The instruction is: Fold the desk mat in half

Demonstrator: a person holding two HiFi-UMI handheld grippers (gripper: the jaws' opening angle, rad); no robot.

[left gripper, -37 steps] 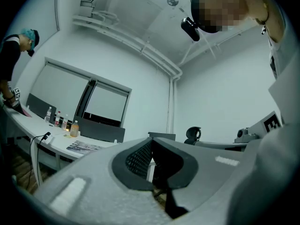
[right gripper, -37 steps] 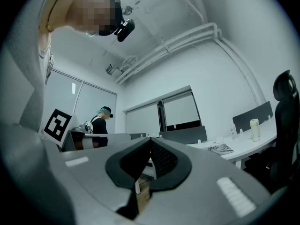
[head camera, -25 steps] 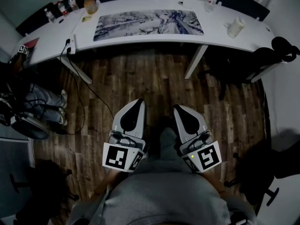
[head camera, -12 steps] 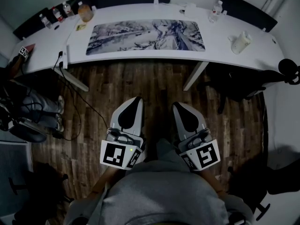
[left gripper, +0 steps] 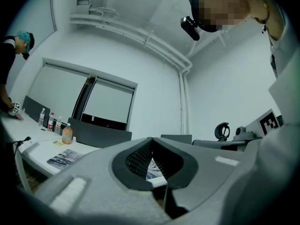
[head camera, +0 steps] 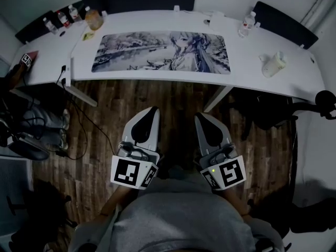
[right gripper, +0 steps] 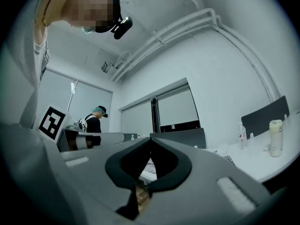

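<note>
A long printed desk mat (head camera: 163, 52) lies flat and unfolded on the white desk (head camera: 252, 77) at the top of the head view. Both grippers hang low over the wooden floor, well short of the desk. My left gripper (head camera: 151, 112) is shut with nothing in it, and my right gripper (head camera: 200, 117) beside it is shut and empty too. In the left gripper view a strip of the mat (left gripper: 63, 157) shows on the desk at the lower left, past the closed left gripper (left gripper: 151, 140). The right gripper view looks across the room over the closed right gripper (right gripper: 151, 139).
Bottles (head camera: 93, 19) stand at the desk's far left corner, a small bottle (head camera: 245, 24) and a white object (head camera: 273, 64) at its right. A second desk (head camera: 39, 62) adjoins on the left, with cables (head camera: 79, 119) hanging down. Desk legs (head camera: 216, 98) stand ahead. Another person (right gripper: 96, 121) stands in the room.
The view has moved toward the desk: the mat and desk sit lower and larger in the head view. Both grippers stay shut, side by side.
</note>
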